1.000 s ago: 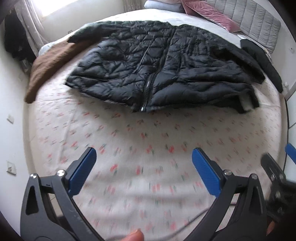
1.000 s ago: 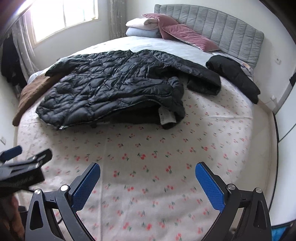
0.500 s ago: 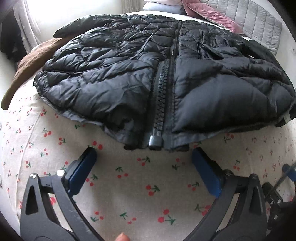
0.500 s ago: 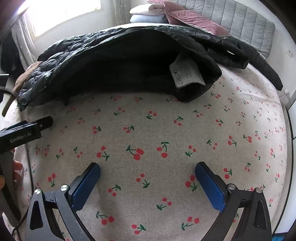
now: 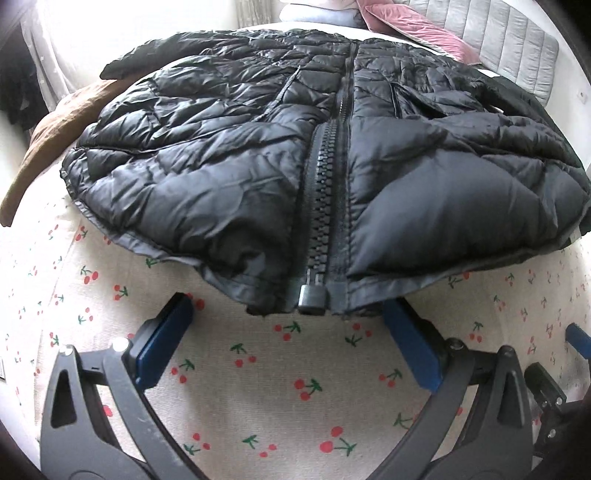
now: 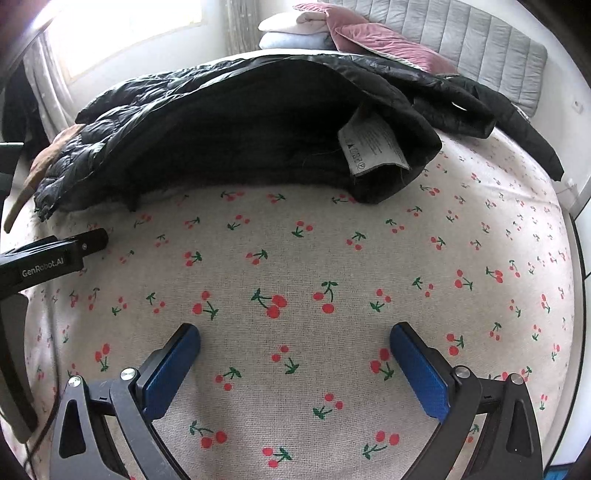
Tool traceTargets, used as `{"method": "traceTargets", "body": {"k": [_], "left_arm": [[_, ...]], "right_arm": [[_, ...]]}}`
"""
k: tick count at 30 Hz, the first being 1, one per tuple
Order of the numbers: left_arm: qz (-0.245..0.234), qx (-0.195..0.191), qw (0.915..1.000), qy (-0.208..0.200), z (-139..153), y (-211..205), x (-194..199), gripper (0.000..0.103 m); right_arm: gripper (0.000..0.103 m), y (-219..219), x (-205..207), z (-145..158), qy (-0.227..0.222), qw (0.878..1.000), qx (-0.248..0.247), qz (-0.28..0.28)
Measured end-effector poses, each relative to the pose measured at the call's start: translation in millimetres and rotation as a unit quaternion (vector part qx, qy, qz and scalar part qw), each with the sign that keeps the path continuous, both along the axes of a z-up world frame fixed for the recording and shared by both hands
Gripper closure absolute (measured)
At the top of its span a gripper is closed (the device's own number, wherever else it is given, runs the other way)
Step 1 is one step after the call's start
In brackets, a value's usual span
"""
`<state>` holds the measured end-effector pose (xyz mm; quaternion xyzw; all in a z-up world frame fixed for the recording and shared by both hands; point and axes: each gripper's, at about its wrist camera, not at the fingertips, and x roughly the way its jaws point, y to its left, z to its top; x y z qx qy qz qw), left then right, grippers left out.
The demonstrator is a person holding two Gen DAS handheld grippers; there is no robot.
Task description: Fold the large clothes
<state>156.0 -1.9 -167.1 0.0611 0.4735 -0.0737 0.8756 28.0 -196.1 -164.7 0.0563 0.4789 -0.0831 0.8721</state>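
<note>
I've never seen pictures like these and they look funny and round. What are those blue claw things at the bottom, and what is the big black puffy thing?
The claws are two grabbing tools a person holds, each with a small camera looking along its fingers. One picture comes from the left gripper, the other from the right gripper. Both are open and hold nothing. The puffy thing is a black jacket lying zipped up on a cherry-print bedsheet. Its white care label shows at the hem. Pillows sit at the far end.

Bed (image 6: pixel 332 266) bearing jacket (image 5: pixel 258 166), pillows (image 6: pixel 295 29).
</note>
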Motion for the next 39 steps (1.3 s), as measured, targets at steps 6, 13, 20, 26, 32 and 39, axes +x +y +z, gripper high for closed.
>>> {"method": "traceTargets", "body": {"k": [6, 13, 20, 26, 32, 39], "left_arm": [[-0.001, -0.001, 1.0000, -0.005, -0.3, 0.5, -1.6, 0.000], [0.000, 0.000, 1.0000, -0.004, 0.2, 0.2, -0.1, 0.000], [-0.001, 0.000, 1.0000, -0.003, -0.1, 0.2, -0.7, 0.000], [0.000, 0.000, 1.0000, -0.003, 0.1, 0.4, -0.3, 0.000], [0.000, 0.000, 1.0000, -0.003, 0.1, 0.2, -0.3, 0.000], [0.000, 0.000, 1.0000, -0.003, 0.1, 0.4, -0.3, 0.000]], "right_arm": [[0.000, -8.2, 5.3, 0.9, 0.001, 1.000, 0.004, 0.000], [0.000, -8.9, 5.3, 0.8, 0.000, 1.000, 0.005, 0.000], [0.000, -8.9, 5.1, 0.6, 0.000, 1.000, 0.005, 0.000], [0.000, -8.7, 4.8, 0.4, 0.000, 1.000, 0.005, -0.001], [0.000, -8.8, 4.8, 0.3, 0.000, 1.000, 0.005, -0.001], [0.000, -8.4, 4.5, 0.2, 0.000, 1.000, 0.005, -0.001]]}}
